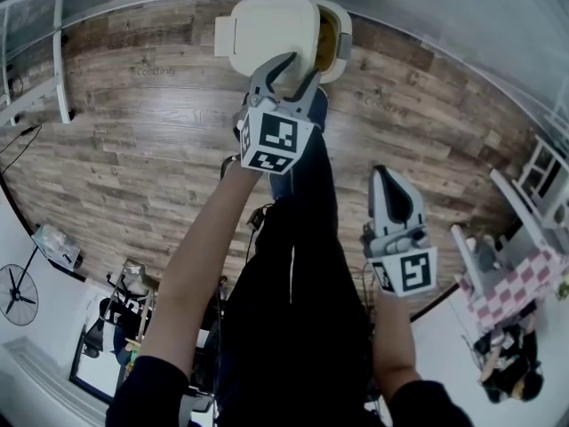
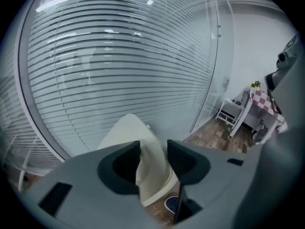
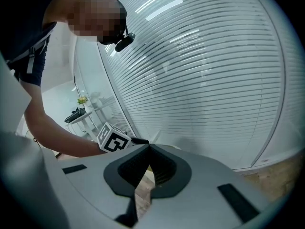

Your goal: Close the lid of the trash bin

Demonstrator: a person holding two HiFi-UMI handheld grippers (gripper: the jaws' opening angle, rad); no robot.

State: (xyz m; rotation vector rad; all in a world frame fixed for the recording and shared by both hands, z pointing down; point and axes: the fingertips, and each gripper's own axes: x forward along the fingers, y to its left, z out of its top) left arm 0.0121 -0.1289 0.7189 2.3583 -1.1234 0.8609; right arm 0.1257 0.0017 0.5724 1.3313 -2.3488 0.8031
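The trash bin [image 1: 336, 41] stands on the wood floor at the top of the head view, its cream lid [image 1: 267, 29] raised and tilted to the left of the opening. My left gripper [image 1: 300, 68] reaches out to the lid's near edge with its jaws apart. In the left gripper view the lid [image 2: 126, 132] stands on edge and shows in the gap of the open left gripper [image 2: 153, 147]; I see no pad pressing on it. My right gripper [image 1: 384, 174] hangs back at the lower right, away from the bin, and the right gripper [image 3: 147, 151] has its tips together with nothing held.
A glass wall with blinds [image 2: 119, 56] runs behind the bin. A table with a checkered cloth [image 1: 511, 287] stands at the right, a fan [image 1: 18, 296] at the left. My dark trousers [image 1: 293, 292] fill the middle of the head view.
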